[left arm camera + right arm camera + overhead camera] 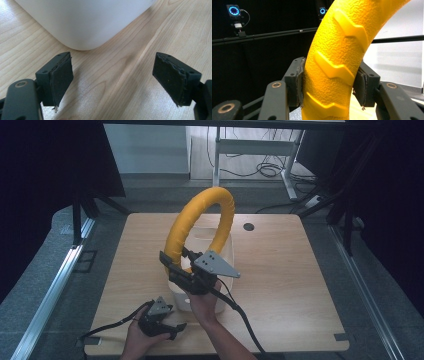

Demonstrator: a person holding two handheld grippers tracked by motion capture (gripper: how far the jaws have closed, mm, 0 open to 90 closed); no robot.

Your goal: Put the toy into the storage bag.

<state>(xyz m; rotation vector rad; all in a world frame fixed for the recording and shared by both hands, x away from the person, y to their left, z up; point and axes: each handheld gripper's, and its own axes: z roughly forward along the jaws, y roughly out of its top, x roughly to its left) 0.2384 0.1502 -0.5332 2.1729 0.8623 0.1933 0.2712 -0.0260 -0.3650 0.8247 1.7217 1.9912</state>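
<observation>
I had the right gripper clamped on the yellow ring, its pads pressed to both sides of the ribbed tube, holding it upright over the white bin near the middle of the wooden table. My left gripper rested on the table just in front of the bin, jaws wide apart and holding nothing. By my reading I was lowering the ring into the bin; the next move called for easing it down inside the walls before letting go.
</observation>
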